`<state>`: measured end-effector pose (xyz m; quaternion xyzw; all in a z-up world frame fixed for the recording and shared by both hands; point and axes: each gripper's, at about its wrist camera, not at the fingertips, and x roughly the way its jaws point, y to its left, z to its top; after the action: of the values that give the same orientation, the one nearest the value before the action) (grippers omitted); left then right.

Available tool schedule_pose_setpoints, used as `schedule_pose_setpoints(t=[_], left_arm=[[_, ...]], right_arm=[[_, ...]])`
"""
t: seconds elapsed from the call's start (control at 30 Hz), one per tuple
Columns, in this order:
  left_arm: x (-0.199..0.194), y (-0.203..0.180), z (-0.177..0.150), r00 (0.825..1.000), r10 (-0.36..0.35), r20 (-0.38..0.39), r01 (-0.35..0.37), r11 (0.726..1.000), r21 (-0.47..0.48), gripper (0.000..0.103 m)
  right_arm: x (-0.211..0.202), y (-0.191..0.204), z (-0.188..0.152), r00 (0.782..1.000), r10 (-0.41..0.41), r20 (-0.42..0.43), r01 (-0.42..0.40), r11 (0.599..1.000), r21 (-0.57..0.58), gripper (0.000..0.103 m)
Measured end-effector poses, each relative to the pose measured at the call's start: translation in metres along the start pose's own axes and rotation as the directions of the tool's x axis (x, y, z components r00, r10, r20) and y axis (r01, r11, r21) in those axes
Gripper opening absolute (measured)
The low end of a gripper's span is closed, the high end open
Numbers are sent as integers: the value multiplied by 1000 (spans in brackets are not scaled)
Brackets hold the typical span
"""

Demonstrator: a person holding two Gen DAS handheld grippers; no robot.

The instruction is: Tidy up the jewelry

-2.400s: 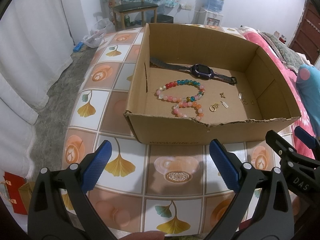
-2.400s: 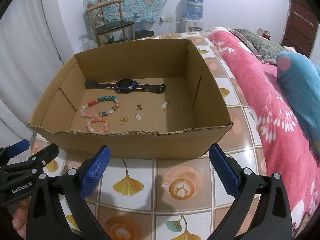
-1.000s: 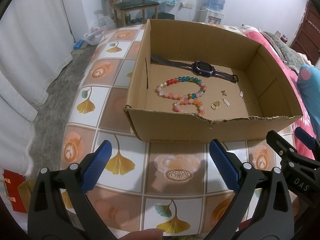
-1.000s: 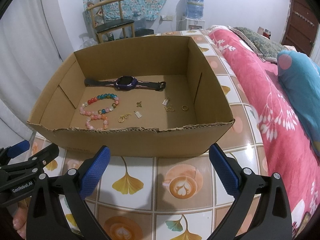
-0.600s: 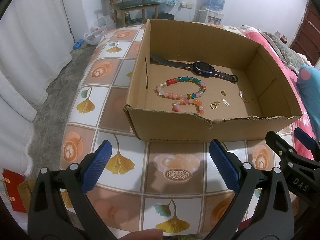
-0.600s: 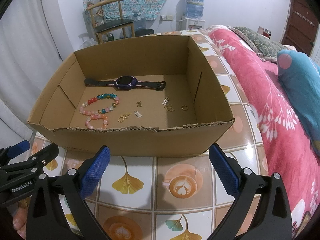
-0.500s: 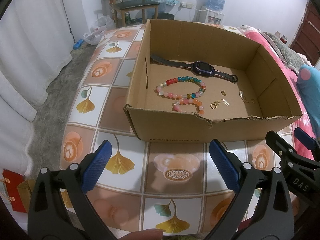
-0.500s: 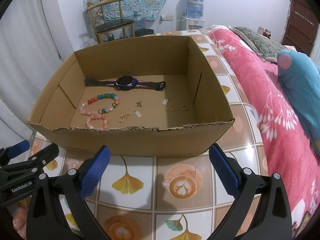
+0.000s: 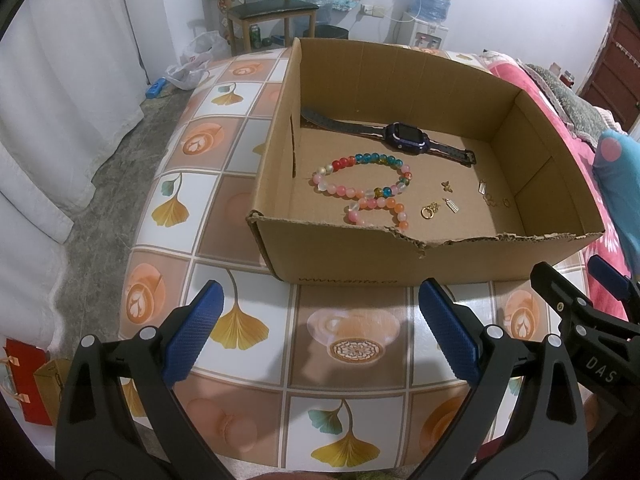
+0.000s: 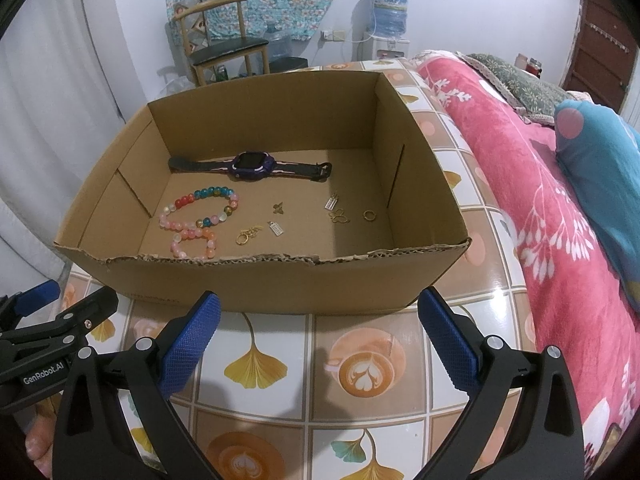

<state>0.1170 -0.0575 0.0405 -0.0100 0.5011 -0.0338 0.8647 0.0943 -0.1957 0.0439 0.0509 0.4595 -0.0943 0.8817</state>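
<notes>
An open cardboard box (image 9: pixel 432 256) (image 10: pixel 280 280) stands on the tiled table. Inside lie a purple watch (image 9: pixel 406 135) (image 10: pixel 254 165), a multicoloured bead bracelet (image 9: pixel 362 174) (image 10: pixel 200 208), a smaller pink-orange bead bracelet (image 9: pixel 378 210) (image 10: pixel 195 242), a gold ring (image 9: pixel 429 212) (image 10: pixel 245 237) and several small gold charms (image 10: pixel 340 214). My left gripper (image 9: pixel 320 332) is open and empty in front of the box's near wall. My right gripper (image 10: pixel 320 334) is open and empty, also in front of the near wall. Each gripper shows at the edge of the other's view.
The table (image 9: pixel 352 344) has a floral tile top with a left edge dropping to the floor. A bed with a pink blanket (image 10: pixel 560 220) lies right of the table. A chair (image 10: pixel 224 50) and a water dispenser (image 10: pixel 386 12) stand at the far wall.
Both grippers have risen slightly, so more of the box floor shows. Both stay open and the jewelry has not moved.
</notes>
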Motion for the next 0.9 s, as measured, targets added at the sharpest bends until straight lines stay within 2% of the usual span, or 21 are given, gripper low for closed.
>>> schedule_pose_setpoints(t=[0.9], left_arm=[[2,0,-1,1000,-7,1,7,1000,0,95]], right_arm=[[-1,-1,1,1000,0,0,0,1000,0,96]])
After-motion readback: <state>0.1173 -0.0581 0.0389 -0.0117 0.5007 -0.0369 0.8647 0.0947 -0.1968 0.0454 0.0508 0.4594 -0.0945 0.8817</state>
